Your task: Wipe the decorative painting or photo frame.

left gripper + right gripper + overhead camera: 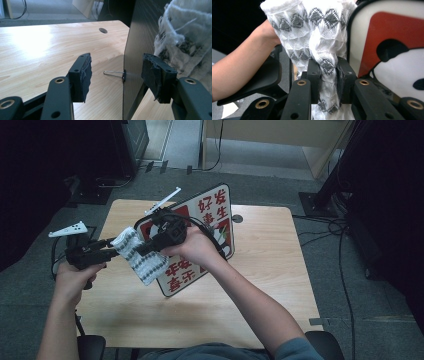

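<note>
A sign board (212, 212) with a panda picture and red characters stands tilted on the wooden table (270, 255). My right gripper (141, 250) is shut on a white cloth with grey diamonds (145, 262) and holds it against the board's left front. In the right gripper view the cloth (322, 32) is pinched between the pads of the gripper (328, 75), with the board (392, 32) to its right. My left gripper (114, 247) points at the board's left edge. Its jaws (116, 75) stand apart around the black back edge (140, 32), and a gap shows beside the left pad (83, 75). The cloth (182, 35) bulges behind.
A thin wire clip (113, 73) sticks out from the board's back edge. The table has a round cable hole (237, 218) behind the board. Cables (345, 250) lie on the grey floor to the right, and dark equipment stands at the far left.
</note>
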